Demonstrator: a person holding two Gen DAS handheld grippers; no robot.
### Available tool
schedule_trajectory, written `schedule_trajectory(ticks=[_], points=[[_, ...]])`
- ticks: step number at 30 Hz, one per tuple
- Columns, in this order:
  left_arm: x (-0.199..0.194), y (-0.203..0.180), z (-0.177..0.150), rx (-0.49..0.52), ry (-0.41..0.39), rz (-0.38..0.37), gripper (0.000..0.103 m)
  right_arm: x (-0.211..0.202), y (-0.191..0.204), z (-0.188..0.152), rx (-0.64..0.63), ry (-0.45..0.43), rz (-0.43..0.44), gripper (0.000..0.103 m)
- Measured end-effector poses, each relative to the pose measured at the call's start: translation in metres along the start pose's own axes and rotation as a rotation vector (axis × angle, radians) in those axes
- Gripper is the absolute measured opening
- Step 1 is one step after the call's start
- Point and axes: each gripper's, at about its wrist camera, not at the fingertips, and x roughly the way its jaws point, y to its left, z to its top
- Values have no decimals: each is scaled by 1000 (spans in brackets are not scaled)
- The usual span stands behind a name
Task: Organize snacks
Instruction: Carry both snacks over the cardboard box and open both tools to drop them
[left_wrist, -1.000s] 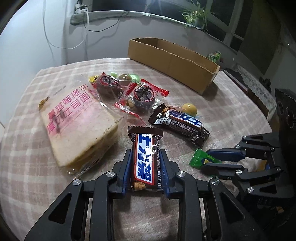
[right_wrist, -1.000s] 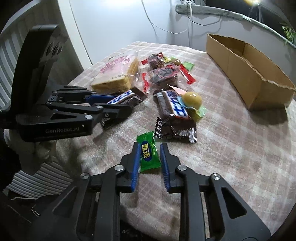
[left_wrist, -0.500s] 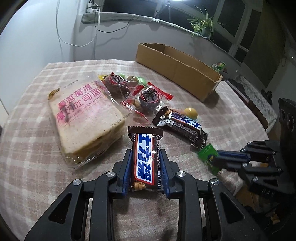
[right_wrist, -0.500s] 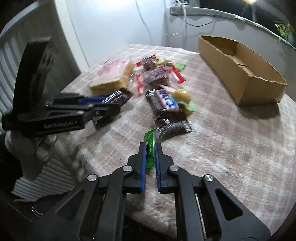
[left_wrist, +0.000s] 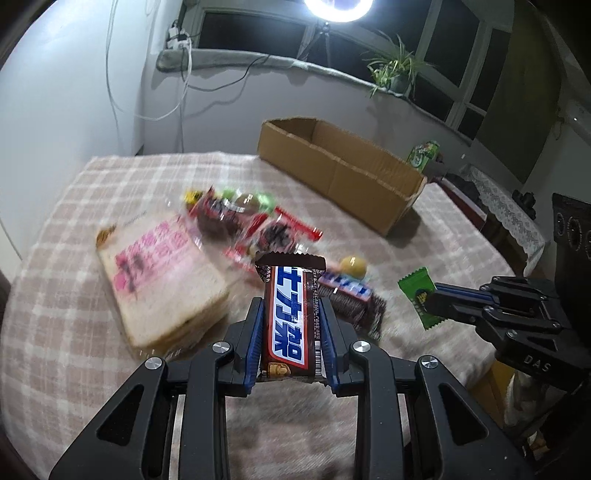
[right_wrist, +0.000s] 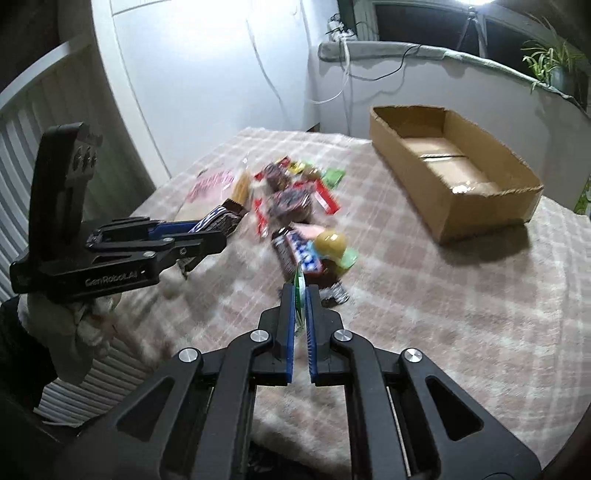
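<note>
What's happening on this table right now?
A person is sorting snacks with two handheld grippers. The left gripper is shut on a Snickers bar, held above the checked tablecloth. The right gripper pinches a small green candy packet. The cardboard box at the far side looks empty. A sandwich pack, a second Snickers bar, red-wrapped cakes and a round yellow candy lie on the cloth.

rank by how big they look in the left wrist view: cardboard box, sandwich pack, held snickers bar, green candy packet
1. cardboard box, though it sits farthest away.
2. sandwich pack.
3. snickers bar, shut in the left gripper; nearness to the camera inflates it.
4. green candy packet, held by the right gripper.
</note>
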Motion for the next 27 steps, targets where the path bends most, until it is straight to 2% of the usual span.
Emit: schedule_trajectory(ticks=[15,27], points=[[32,-36,65,72,-55,-52,27,-20,-73,52,98,-108,-93,5],[84,-72,121,146,-58,-81,27,0,-135,89,141,-104,-152,5]])
